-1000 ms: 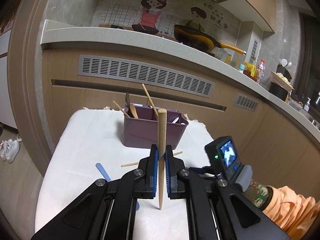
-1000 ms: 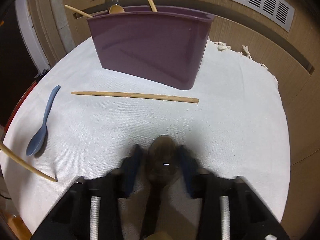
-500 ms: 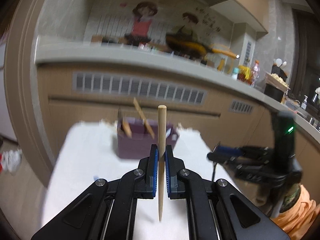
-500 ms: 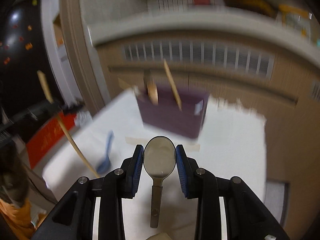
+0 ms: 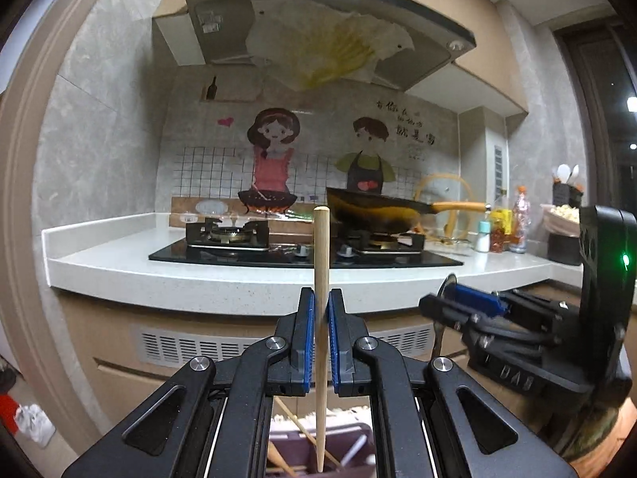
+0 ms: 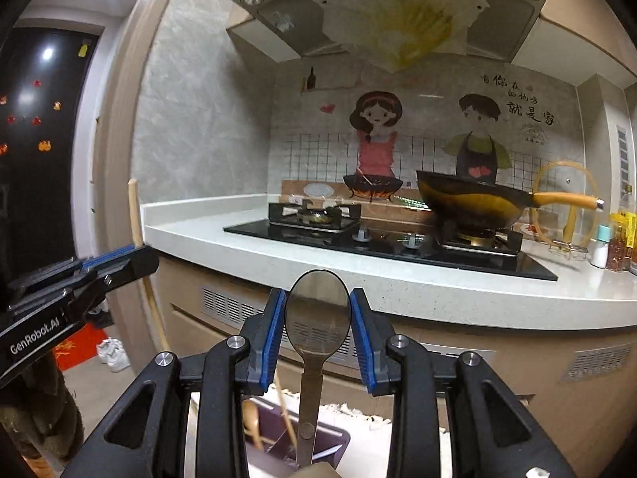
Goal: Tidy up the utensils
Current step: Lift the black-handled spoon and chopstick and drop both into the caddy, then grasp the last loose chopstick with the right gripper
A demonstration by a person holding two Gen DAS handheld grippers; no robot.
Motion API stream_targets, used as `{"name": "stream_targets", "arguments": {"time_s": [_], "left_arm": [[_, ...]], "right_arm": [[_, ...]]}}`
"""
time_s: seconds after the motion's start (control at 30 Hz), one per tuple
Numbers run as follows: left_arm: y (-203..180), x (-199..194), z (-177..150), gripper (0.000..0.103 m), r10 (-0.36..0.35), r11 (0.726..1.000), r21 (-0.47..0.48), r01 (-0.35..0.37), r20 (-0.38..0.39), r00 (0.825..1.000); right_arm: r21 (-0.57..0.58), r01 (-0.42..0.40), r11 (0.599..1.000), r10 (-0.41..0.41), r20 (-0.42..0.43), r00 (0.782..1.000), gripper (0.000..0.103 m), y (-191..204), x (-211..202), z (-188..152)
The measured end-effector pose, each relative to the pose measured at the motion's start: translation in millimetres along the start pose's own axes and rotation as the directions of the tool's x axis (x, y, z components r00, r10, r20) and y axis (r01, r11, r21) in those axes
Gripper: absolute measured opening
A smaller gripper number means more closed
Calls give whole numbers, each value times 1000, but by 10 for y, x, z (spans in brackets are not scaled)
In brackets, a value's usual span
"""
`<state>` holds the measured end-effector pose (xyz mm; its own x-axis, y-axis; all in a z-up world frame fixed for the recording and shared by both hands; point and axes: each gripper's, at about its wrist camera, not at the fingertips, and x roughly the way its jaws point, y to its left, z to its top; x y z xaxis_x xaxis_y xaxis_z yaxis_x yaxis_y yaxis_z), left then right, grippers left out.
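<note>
Left gripper (image 5: 321, 326): jaws nearly closed, blue pads clamped on a wooden chopstick (image 5: 321, 263). Stick stands upright, thick end up, tapered tip hanging below the jaws over the purple utensil holder (image 5: 290, 444).

Right gripper (image 6: 317, 320): jaws partly open, pads pressing the two edges of a metal spoon (image 6: 317, 310) at the bowl. Bowl up, handle hanging straight down toward the holder (seen in the right wrist view at (image 6: 278, 434)).

Holder contents, as far as visible at the bottom edge of both views: a wooden spoon (image 6: 251, 418), at least one leaning chopstick (image 6: 284, 406), something white on the right side (cannot tell what). Compartments not clear. It sits on a white cloth (image 6: 358, 418) with a frayed edge.

Both grippers sit side by side, each visible in the other's camera: right one at (image 5: 458, 302), left one at (image 6: 119, 259).

Ahead: white countertop (image 5: 239, 279), gas hob (image 5: 302, 253), wok (image 5: 374, 211) with orange handle on the right burner, bottles (image 5: 501, 231) farther right, range hood (image 5: 326, 32) above. Cabinet front with vent grilles (image 5: 191, 344) below the counter. White shoes (image 6: 113, 352) on the floor at left.
</note>
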<state>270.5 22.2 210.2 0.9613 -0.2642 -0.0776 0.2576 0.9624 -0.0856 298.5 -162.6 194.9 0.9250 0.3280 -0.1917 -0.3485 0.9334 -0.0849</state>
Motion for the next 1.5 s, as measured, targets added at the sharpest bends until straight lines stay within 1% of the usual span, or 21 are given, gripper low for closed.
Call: {"name": "stream_targets", "arguments": {"time_s": [0.07, 0.2, 0.3, 0.43, 0.53, 0.63, 0.67, 0.7, 0.73, 0.77, 0.83, 0.93, 1.0, 1.07, 1.13, 1.17, 1.2, 1.23, 1.33, 1.43, 1.5], "left_arm": [[61, 198, -70, 7, -3, 1000, -15, 3, -3, 1000], [225, 570, -320, 7, -15, 997, -75, 14, -8, 1000], [296, 831, -559, 7, 3, 998, -69, -6, -46, 999], [373, 1146, -916, 7, -8, 995, -100, -5, -131, 991], [422, 1389, -1186, 7, -21, 991, -131, -9, -224, 974], [443, 1580, -1454, 10, -55, 988, -154, 4, -335, 941], [449, 1624, -1528, 11, -58, 987, -159, 0, -363, 930], [462, 1646, -1589, 13, -55, 987, -162, -8, -379, 924], [480, 1638, -1626, 18, -50, 986, -166, -16, -384, 922], [495, 1609, -1647, 21, -48, 985, -170, -20, -384, 922], [556, 1522, -1654, 31, -41, 982, -186, -32, -378, 925], [652, 1214, -1655, 48, -9, 982, -178, -60, -362, 932], [707, 1025, -1664, 57, 27, 984, -154, -90, -367, 930], [792, 754, -1722, 64, 75, 981, -136, -136, -378, 923], [871, 561, -1830, 67, 109, 977, -126, -174, -409, 906], [934, 437, -1947, 67, 131, 972, -120, -204, -445, 886], [973, 373, -2024, 68, 141, 968, -117, -220, -467, 873], [1025, 285, -2181, 68, 154, 964, -107, -244, -521, 839], [1120, 75, -2565, 68, 154, 958, -92, -272, -633, 759], [1141, -112, -2869, 68, 112, 954, -122, -275, -703, 702], [1113, -198, -3005, 68, 77, 952, -149, -266, -727, 682]], "right_arm": [[9, -10, 1000, 10, -10, 1000, 31, -47, 133, -129], [39, -32, 999, 35, -68, 997, 31, -160, 517, -443], [54, -33, 998, 40, -130, 991, 31, -209, 820, -717], [90, -54, 994, 72, -219, 973, 31, -273, 1122, -1049], [105, -71, 992, 100, -299, 949, 31, -263, 1331, -1313], [121, -108, 987, 148, -393, 907, 32, -241, 1513, -1549], [123, -118, 985, 159, -416, 895, 35, -229, 1547, -1611], [119, -120, 986, 161, -433, 887, 37, -216, 1573, -1659], [105, -115, 988, 150, -444, 883, 44, -202, 1581, -1704], [87, -109, 990, 136, -447, 884, 47, -186, 1563, -1738], [47, -102, 994, 112, -444, 889, 49, -135, 1490, -1784], [-16, -111, 994, 94, -422, 902, 52, -44, 1295, -1791], [-40, -142, 989, 113, -407, 906, 57, 46, 1175, -1755], [-52, -210, 976, 171, -408, 897, 61, 171, 1027, -1771], [-59, -288, 956, 235, -438, 868, 61, 298, 950, -1847], [-60, -331, 942, 268, -462, 845, 63, 375, 930, -1902], [-61, -373, 926, 297, -494, 817, 64, 468, 914, -1994], [-73, -408, 910, 311, -531, 788, 64, 578, 915, -2115], [-122, -460, 880, 291, -628, 722, 64, 835, 997, -2457], [-112, -441, 891, 254, -682, 686, 64, 896, 1183, -2673], [-88, -423, 902, 246, -701, 670, 64, 855, 1300, -2736]]}}
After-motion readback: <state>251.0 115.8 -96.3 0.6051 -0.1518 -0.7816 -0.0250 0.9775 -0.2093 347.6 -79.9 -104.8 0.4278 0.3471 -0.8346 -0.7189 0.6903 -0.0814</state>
